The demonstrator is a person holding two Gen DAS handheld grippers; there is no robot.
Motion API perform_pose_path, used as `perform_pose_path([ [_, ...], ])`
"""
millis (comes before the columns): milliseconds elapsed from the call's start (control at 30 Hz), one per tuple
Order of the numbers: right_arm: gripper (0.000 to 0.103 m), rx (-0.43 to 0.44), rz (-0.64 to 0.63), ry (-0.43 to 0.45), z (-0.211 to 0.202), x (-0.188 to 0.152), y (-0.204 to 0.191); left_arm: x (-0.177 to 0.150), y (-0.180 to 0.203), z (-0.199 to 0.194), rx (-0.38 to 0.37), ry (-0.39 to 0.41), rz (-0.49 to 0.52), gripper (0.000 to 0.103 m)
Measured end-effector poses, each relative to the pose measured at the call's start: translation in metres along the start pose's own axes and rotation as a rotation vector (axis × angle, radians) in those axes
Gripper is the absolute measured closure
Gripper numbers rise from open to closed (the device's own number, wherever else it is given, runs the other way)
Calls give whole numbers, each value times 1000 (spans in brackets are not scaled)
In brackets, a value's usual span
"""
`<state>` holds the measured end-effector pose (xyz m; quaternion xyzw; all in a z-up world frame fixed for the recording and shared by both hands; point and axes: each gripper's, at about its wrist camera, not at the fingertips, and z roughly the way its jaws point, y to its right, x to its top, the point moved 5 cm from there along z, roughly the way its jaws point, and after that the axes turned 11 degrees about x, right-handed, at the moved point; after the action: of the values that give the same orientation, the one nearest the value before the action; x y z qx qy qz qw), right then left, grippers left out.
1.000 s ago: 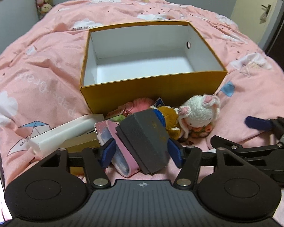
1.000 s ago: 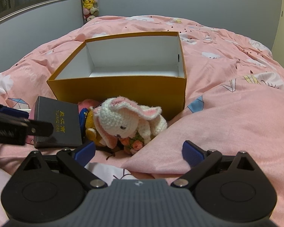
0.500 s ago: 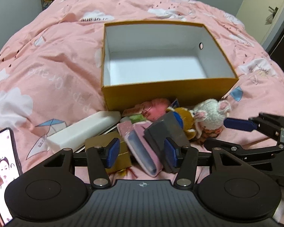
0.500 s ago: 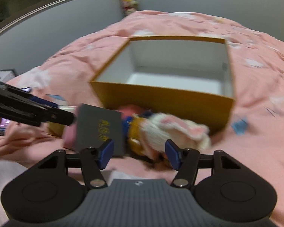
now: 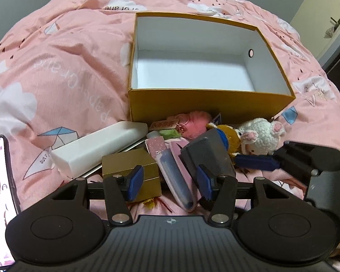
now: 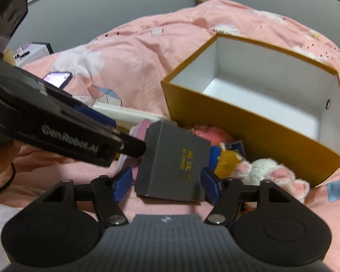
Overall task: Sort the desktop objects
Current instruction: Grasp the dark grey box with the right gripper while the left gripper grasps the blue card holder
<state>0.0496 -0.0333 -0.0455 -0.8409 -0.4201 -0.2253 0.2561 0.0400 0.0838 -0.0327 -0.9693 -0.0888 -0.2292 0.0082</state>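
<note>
The dark grey cardboard box with gold lettering [image 6: 174, 165] is judged to be the piece in hand; it lies at the lower centre of the right wrist view, tilted on the pile in front of the open yellow cardboard box with a white inside [image 6: 256, 122]. For a sound pick, the pads should be centred on the two long side faces and set lower before being closed, so that the lid is not crushed or skewed.

The right gripper [image 6: 167, 184] is seen with its fingers spread to either side of that box, the jaws opening slightly; the right-hand pad looks to touch the edge, and a firm pinch cannot be confirmed.

The left gripper [image 5: 168, 182] is held spread over a pink transparent pencil pouch [image 5: 174, 176], with nothing clamped.
</note>
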Motion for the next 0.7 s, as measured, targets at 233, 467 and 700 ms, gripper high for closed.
perform_pose_path([
  [233, 25, 8, 12, -29, 11, -5, 2, 0, -1, 1, -20, 11, -19, 46],
  [467, 40, -24, -3, -8, 4, -7, 4, -1, 1, 3, -37, 3, -30, 48],
  [700, 47, -83, 20, 62, -18, -10, 11, -5, 8, 5, -60, -4, -15, 48],
])
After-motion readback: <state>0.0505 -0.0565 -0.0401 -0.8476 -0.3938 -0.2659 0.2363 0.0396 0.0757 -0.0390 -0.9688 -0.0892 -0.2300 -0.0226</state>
